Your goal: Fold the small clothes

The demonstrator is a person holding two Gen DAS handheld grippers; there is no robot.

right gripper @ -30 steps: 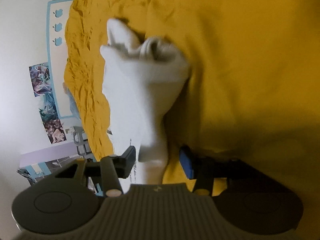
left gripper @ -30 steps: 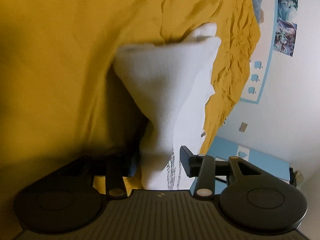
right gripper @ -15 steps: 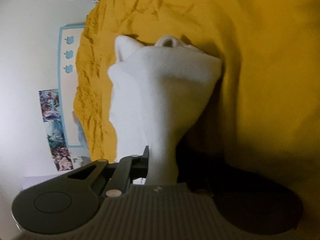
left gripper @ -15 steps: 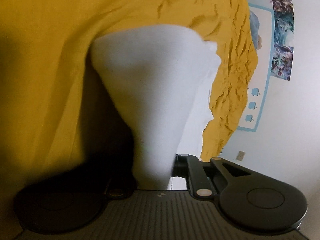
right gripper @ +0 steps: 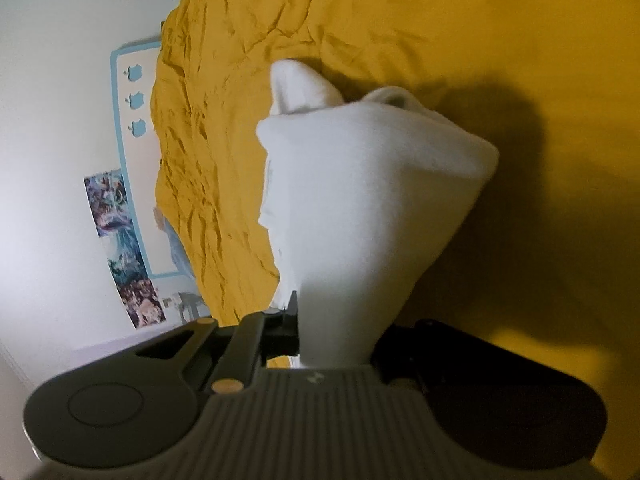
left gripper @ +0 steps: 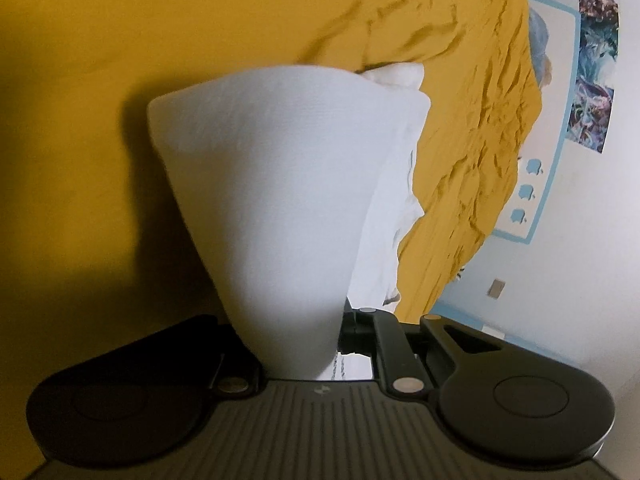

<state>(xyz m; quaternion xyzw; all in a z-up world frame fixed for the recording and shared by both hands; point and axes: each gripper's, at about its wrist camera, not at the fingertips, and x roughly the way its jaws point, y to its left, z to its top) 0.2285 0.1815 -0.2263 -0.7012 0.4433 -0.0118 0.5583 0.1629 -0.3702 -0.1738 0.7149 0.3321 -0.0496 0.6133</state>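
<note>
A small white garment (left gripper: 288,200) hangs stretched over a yellow bedsheet (left gripper: 120,60). In the left wrist view my left gripper (left gripper: 298,344) is shut on one corner of it, and the cloth fans out wide from the jaws. The right wrist view shows my right gripper (right gripper: 336,340) shut on another corner of the same white garment (right gripper: 360,200). A bunched part of the cloth still rests on the bedsheet (right gripper: 440,20) beyond. The fingertips of both grippers are mostly hidden by the fabric.
The yellow sheet is crumpled toward its far edge (left gripper: 480,140). Past that edge stands a white wall with a blue-framed panel (left gripper: 532,168) and posters (left gripper: 596,60). The wall with its posters (right gripper: 120,240) also appears at the left of the right wrist view.
Both grippers stood open around the white cloth a second ago and have closed on it. Both have since risen, lifting and spreading the garment off the sheet.
</note>
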